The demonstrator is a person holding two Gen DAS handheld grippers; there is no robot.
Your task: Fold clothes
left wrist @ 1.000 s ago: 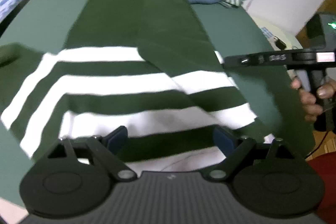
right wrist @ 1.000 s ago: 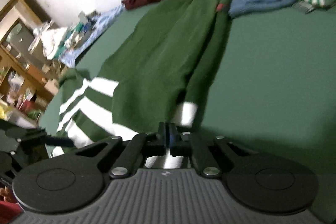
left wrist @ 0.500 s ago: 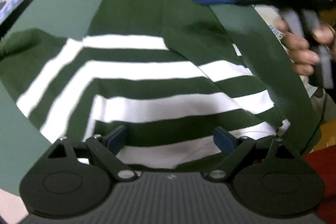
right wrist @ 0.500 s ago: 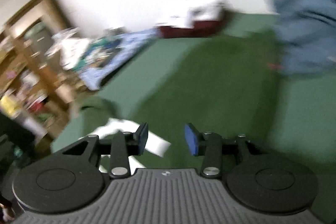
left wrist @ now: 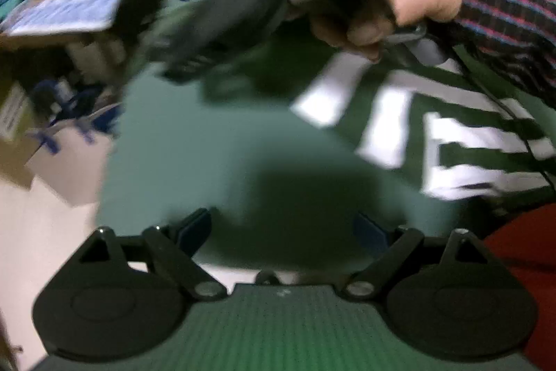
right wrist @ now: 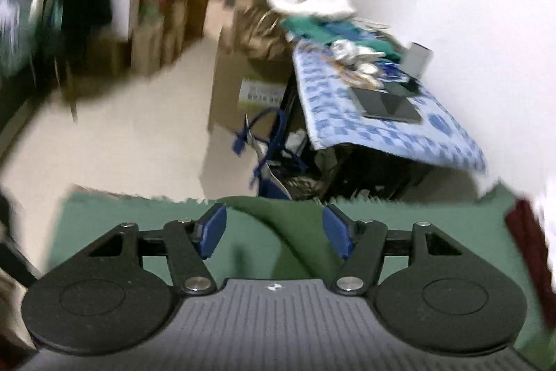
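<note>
1. Left wrist view: left gripper (left wrist: 281, 228) hangs over bare green counter (left wrist: 194, 141), jaws spread wide, nothing between them. The green-and-white striped sweater (left wrist: 434, 134) lies flat to the right, well apart from these jaws. Above it a hand (left wrist: 403, 2) in a plaid sleeve (left wrist: 504, 6) carries the other tool, badly blurred.

2. Right wrist view: right gripper (right wrist: 274, 232) at the counter's far edge, jaws opening, a dark green fold of the sweater (right wrist: 295, 232) lying between them; pads look clear of the cloth. Beyond: floor and a blue-patterned side table (right wrist: 399, 127).

3. Handling, judged: soft, light knit, limp; drapes and slides on the counter. Best pinched at an edge or cuff.

4. Only the left view shows the stripes and the hand; only the right shows the fold between pads.
</note>
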